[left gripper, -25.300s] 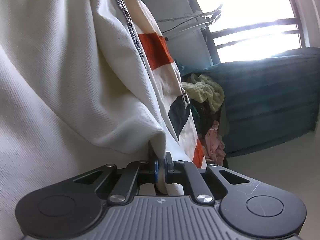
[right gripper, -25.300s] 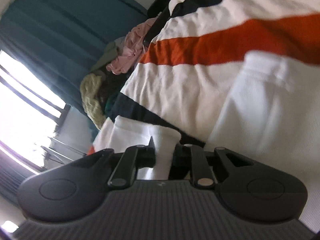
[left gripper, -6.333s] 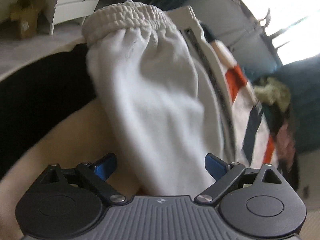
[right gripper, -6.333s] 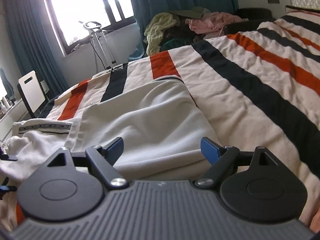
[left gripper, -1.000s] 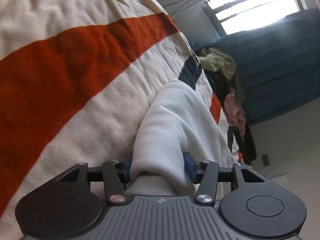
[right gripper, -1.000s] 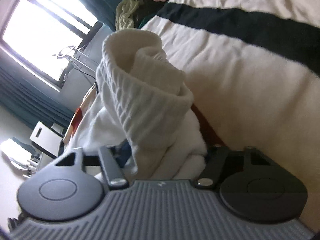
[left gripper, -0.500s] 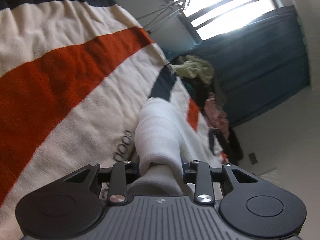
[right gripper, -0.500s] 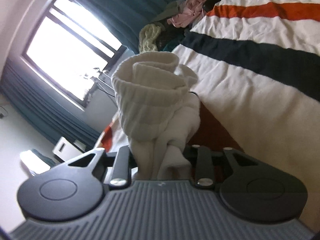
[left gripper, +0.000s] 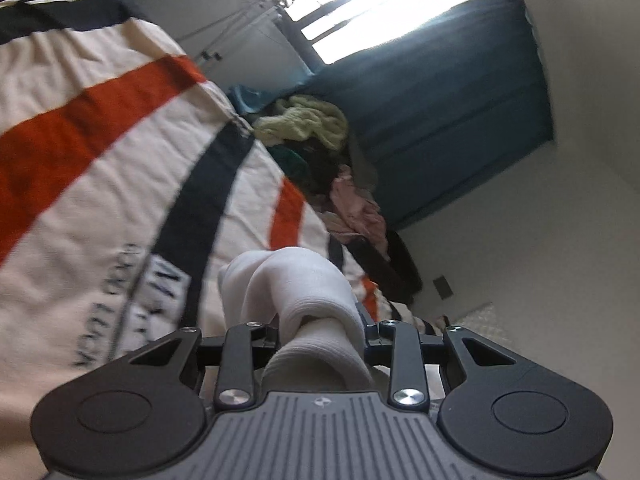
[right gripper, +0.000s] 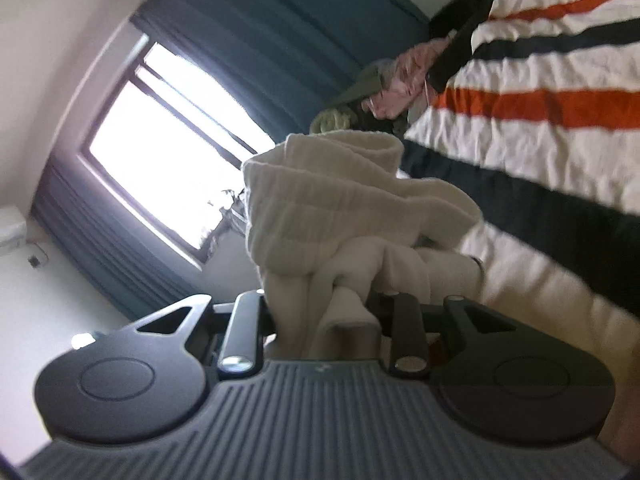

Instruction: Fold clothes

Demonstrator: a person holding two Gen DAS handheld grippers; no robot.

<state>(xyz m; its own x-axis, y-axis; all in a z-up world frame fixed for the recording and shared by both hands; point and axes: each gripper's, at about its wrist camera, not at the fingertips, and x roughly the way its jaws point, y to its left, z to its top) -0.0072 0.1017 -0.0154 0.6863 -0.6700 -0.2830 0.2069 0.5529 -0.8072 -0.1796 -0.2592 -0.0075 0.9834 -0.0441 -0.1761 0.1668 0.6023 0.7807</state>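
Both tools grasp the same white garment [left gripper: 296,292], lifted off the striped bedspread [left gripper: 80,168], presumably to keep the bundle compact while it is carried or set down. The left gripper [left gripper: 320,334] is clenched on a rolled end; the right gripper [right gripper: 322,312] is clenched on bunched folds below a ribbed cuff. The cloth looks thick, cream-white and loosely rolled rather than flat. A laundry pile [left gripper: 320,152] sits beyond the bedspread's far edge.

The left gripper [left gripper: 320,330] is clamped on a thick roll of white garment [left gripper: 296,284], its camera view tilted hard sideways. The right gripper [right gripper: 324,312] is likewise closed on bunched folds of the same cloth, and it too is rolled steeply over.
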